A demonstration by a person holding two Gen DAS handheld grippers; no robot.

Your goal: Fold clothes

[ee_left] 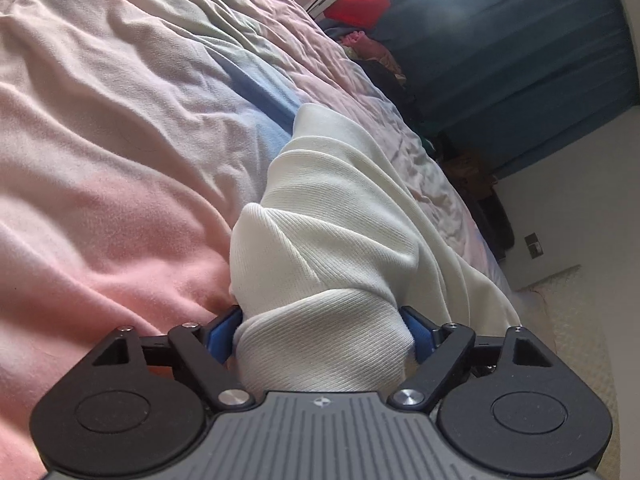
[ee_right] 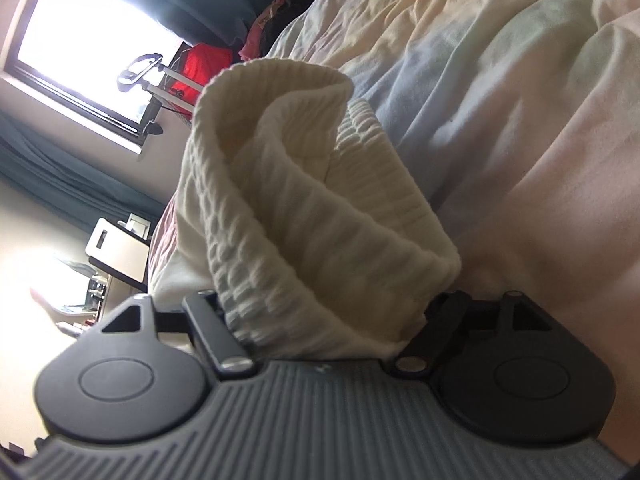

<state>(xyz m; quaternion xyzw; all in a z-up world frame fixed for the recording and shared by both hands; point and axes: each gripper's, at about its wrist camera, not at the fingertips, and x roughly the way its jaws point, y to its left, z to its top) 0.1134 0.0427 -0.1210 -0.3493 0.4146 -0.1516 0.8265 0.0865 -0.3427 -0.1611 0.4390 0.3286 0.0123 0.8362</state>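
Garment: a cream ribbed knit garment (ee_left: 320, 240) lies bunched on the bed, its near end gathered into the left gripper (ee_left: 322, 336) and stretching away toward the far right edge of the bed. In the right wrist view the same knit (ee_right: 304, 208) stands up in a loose twisted roll just in front of the right gripper (ee_right: 332, 320).
Progress: judged from the rumpled, rolled cloth, no flat fold shows yet; the piece looks gathered rather than laid out, so spreading, smoothing and folding all seem left to do.
Left fingers: spread wide, with the blue pads (ee_left: 220, 336) on either side of a thick wad of knit; the cloth fills the gap and the pads seem to press its sides, so this reads as a grasp on the bulky bunch.
Right fingers: also wide apart; the cloth hides the pads, and the roll sits between the jaws. Whether it is pinched or only resting there I cannot tell.
Bed: a wrinkled pink and pale blue blanket (ee_left: 120, 160) under the garment.
Beyond: teal curtains (ee_left: 520, 60) at the far side, a bright window (ee_right: 92, 32), and a red item (ee_right: 200, 68) near it.
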